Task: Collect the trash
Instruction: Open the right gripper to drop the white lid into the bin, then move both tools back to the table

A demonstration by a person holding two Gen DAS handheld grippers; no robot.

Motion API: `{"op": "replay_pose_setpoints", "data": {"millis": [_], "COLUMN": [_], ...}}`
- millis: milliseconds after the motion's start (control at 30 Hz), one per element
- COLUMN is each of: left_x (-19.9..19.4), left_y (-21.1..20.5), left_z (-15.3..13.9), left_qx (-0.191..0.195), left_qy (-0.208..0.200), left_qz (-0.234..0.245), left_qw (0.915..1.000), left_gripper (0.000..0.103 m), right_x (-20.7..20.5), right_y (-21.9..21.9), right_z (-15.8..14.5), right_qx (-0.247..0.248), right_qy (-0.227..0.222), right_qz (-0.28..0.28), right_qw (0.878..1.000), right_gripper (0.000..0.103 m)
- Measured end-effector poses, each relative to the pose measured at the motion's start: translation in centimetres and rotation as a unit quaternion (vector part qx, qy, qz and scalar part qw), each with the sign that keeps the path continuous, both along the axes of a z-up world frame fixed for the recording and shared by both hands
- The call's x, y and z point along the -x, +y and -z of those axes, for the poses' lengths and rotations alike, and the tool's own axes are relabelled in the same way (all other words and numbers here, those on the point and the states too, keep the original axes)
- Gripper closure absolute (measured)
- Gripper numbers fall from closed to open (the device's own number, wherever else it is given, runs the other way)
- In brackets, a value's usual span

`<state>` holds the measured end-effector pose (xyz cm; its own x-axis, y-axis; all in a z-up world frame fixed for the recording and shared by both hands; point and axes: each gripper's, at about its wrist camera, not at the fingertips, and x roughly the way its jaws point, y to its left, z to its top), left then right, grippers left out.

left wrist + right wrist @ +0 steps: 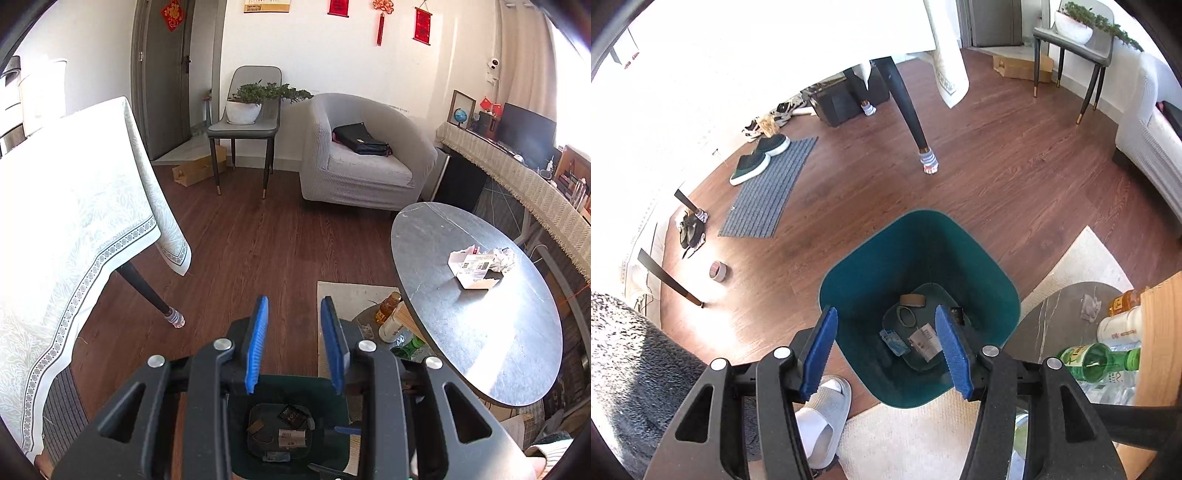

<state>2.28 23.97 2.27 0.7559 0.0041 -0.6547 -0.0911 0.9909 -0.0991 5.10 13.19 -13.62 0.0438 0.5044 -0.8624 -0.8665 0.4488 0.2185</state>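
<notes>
A teal trash bin (919,254) stands on the wood floor, holding several scraps: a white paper slip (925,341), a blue wrapper (894,341) and a brown ring (907,315). My right gripper (885,310) hangs above the bin's near rim, open, with nothing between its blue pads. My left gripper (294,301) is also open and empty, higher up, with the same bin (295,386) below its fingers. On the round dark table (480,332) to the right lie crumpled paper and a torn carton (480,264).
A low side table (1052,317) by the bin carries a green bottle (1097,362), an amber bottle (388,306) and a tissue. A slippered foot (823,417) stands left of the bin. A tape roll (718,271) lies on the floor; a cloth-covered table (74,221) stands on the left.
</notes>
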Motion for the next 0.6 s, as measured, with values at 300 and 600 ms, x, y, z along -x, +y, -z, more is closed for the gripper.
{"op": "replay_pose_setpoints", "data": {"millis": [300, 600], "left_x": [-1.4, -3.4], "left_y": [-2.3, -8.2], "left_z": [-1.0, -0.6], "left_qx": [0.005, -0.009], "left_qy": [-0.027, -0.031], "left_qz": [0.009, 0.059], "left_qw": [0.9996, 0.9977], "left_gripper": [0.071, 0.068], "right_x": [-0.7, -3.0], "right_y": [-5.7, -13.4], "right_z": [-7.5, -10.2], "right_qx": [-0.055, -0.073], "right_qy": [-0.053, -0.081], "right_qz": [0.038, 0.108], "right_qw": [0.996, 0.988], "right_gripper": [0.047, 0.047]}}
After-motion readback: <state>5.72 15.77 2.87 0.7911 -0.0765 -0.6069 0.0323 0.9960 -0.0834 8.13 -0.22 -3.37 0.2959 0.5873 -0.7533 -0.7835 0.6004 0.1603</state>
